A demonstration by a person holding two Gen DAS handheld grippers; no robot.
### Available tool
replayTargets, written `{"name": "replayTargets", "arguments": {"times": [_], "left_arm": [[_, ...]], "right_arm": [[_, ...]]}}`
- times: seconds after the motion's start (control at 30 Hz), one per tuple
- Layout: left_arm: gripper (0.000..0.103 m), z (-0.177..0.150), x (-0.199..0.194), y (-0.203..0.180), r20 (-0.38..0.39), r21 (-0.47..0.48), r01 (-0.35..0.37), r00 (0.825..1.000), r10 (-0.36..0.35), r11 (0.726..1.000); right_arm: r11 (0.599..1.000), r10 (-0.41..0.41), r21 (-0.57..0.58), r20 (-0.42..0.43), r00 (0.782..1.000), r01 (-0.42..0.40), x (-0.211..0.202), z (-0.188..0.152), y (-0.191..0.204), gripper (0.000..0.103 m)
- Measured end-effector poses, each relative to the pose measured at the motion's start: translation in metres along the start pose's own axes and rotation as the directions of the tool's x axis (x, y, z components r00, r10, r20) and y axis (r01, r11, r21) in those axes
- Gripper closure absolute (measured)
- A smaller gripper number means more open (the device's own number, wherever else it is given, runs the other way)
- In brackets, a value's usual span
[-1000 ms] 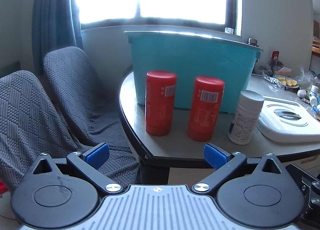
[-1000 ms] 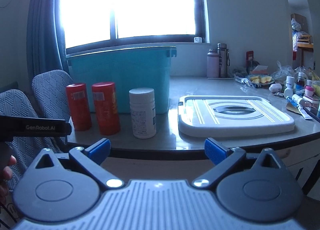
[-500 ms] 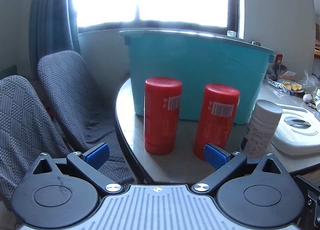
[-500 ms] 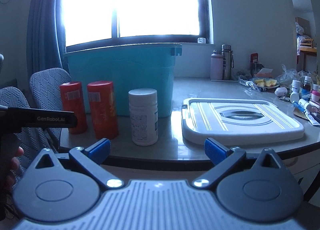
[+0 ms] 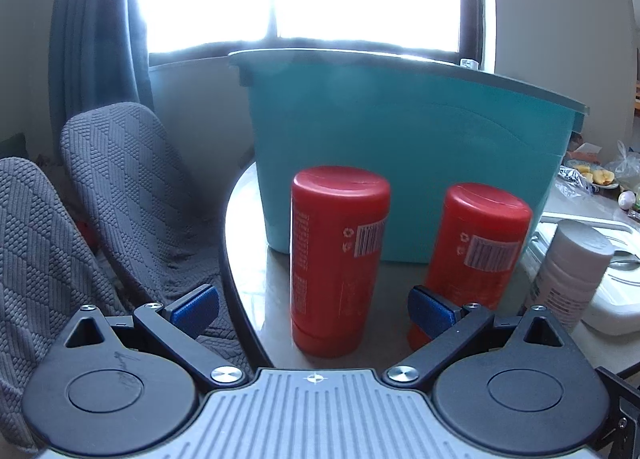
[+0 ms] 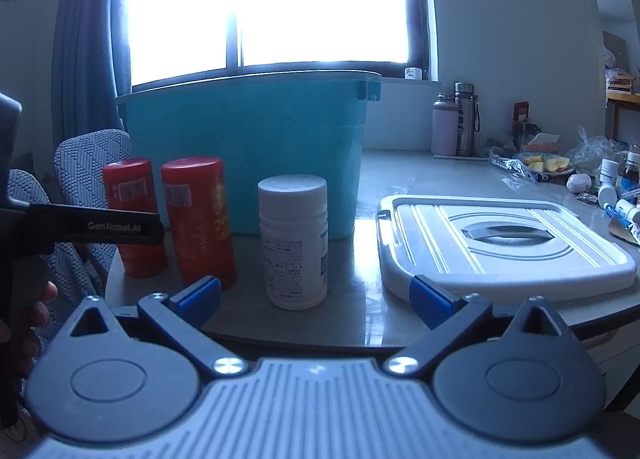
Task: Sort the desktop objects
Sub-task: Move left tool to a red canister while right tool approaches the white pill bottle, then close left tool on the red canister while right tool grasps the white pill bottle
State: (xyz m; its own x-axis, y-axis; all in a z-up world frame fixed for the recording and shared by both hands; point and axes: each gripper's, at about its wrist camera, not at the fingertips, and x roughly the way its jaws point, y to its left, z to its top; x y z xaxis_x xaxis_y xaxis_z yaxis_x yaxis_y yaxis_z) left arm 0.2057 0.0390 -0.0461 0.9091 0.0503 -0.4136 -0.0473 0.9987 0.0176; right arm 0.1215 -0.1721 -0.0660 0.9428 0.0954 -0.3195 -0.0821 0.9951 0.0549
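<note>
The teal bin [image 5: 404, 163] stands on the counter [image 5: 256, 219] near its left edge, open-topped, and its tall wall is the biggest hazard: anything lifted toward it has to clear the rim, and a low carry would likely knock the item against the wall. Its white lid [image 6: 508, 235] lies flat toward the counter's right side, apart from the bin.

In front of the bin stand two red canisters. The left red canister [image 5: 338, 259] is upright close to the counter's rounded left edge, framed between the spread fingers of the left gripper [image 5: 314, 309], whose jaws are wide open and hold nothing. A push rather than a squeeze could tip it off that edge. The right red canister [image 5: 478, 255] stands just beside it, and the right-hand finger has to go into the gap between them, so a clip there may topple the neighbour.

The white bottle [image 6: 294, 239] stands upright between the canisters and the lid, ahead of the right gripper [image 6: 314, 297], which is also fully open and empty. The canisters are tall and smooth-sided, so an off-centre grip might let one swivel.

Readable writing: "GenRobot.AI" on the other gripper's arm in the right wrist view. Both canisters carry barcodes and a recycling mark; the bottle's fine print is illegible.
</note>
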Motion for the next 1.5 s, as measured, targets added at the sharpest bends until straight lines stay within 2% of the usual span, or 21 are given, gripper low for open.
{"name": "replayTargets", "arguments": {"times": [0.1,0.13,0.17,0.2,0.33,0.47,0.83,1.17,1.23,1.5], "left_arm": [[0.004,0.002,0.007,-0.002,0.007,0.000,0.008,1.000,-0.008,1.000],[0.014,0.003,0.008,-0.002,0.016,0.002,0.012,1.000,-0.012,1.000],[0.046,0.003,0.010,-0.004,0.017,0.012,0.022,1.000,-0.022,1.000],[0.053,0.005,0.014,-0.006,0.006,0.022,0.034,0.999,-0.034,0.999],[0.053,0.006,0.017,-0.010,0.007,0.023,0.038,0.999,-0.039,0.999],[0.053,0.009,0.013,-0.006,0.000,-0.021,0.033,0.999,-0.033,0.999],[0.053,0.002,-0.019,0.000,-0.023,-0.013,0.001,1.000,-0.002,1.000],[0.053,0.006,-0.025,0.018,-0.040,-0.029,-0.021,0.999,0.020,0.999],[0.053,0.009,-0.014,0.031,-0.045,-0.037,-0.023,0.999,0.022,0.999],[0.053,0.018,-0.006,0.031,-0.043,-0.030,-0.030,0.999,0.029,0.999]], "right_arm": [[1.000,-0.001,-0.001,-0.001,1.000,0.001,0.006,0.001,-0.001,0.002],[1.000,-0.001,0.003,0.000,1.000,0.001,0.009,0.002,-0.001,0.002],[1.000,-0.001,0.005,0.000,1.000,0.001,0.011,0.002,-0.002,0.002],[1.000,0.000,0.004,-0.002,1.000,0.000,0.013,0.002,-0.002,0.002],[1.000,0.004,0.004,-0.011,1.000,-0.004,0.021,0.003,-0.001,0.002],[1.000,0.014,-0.002,-0.007,1.000,-0.014,0.022,0.004,0.000,0.002],[0.999,0.032,-0.012,0.010,0.999,-0.032,0.020,0.007,0.007,0.002],[0.999,0.036,-0.019,0.003,0.999,-0.036,0.028,0.010,0.012,0.002],[0.999,0.035,-0.020,0.001,0.999,-0.035,0.031,0.010,0.012,0.002],[1.000,0.019,-0.003,-0.009,1.000,-0.019,0.049,0.012,0.008,0.002]]}}
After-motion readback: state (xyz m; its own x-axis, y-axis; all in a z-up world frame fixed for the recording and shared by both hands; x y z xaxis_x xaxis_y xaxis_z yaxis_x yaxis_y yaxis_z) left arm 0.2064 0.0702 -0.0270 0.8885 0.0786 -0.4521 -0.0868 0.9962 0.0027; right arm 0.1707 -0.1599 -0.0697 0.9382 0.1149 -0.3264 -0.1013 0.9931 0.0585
